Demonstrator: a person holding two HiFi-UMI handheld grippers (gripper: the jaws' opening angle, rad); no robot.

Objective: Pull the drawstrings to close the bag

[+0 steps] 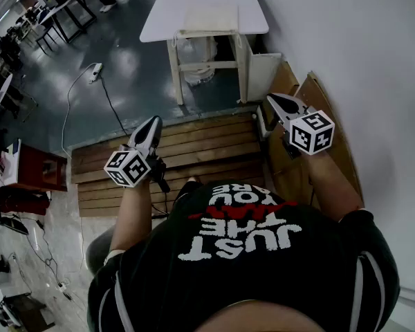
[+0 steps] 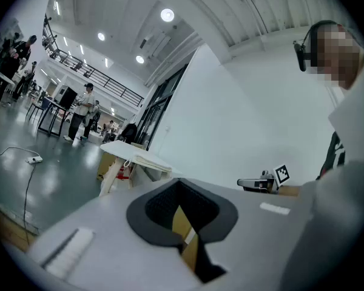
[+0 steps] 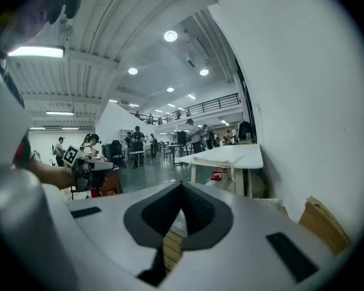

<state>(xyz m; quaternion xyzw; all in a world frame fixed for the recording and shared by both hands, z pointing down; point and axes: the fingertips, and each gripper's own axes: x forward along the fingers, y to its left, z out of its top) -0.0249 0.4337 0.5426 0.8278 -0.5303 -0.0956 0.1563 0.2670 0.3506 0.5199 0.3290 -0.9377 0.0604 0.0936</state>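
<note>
A flat cream drawstring bag (image 1: 209,19) lies on a white table (image 1: 167,11) some way ahead of me, out of reach of both grippers. My left gripper (image 1: 153,122) is held up at chest height, jaws shut with nothing between them. My right gripper (image 1: 270,99) is raised at the right, also shut and empty. In the left gripper view the bag (image 2: 147,160) rests on the table (image 2: 124,149) beyond the closed left gripper (image 2: 181,184), and the right gripper (image 2: 255,183) shows at the side. The right gripper view shows the bag (image 3: 211,160) past the closed right gripper (image 3: 181,188).
I stand on a wooden slatted platform (image 1: 187,151). Brown boards (image 1: 317,109) lean against the white wall (image 1: 360,61) at the right. A power strip (image 1: 95,71) with its cable lies on the grey floor, and a red cabinet (image 1: 36,169) stands at the left. People stand far off (image 2: 82,111).
</note>
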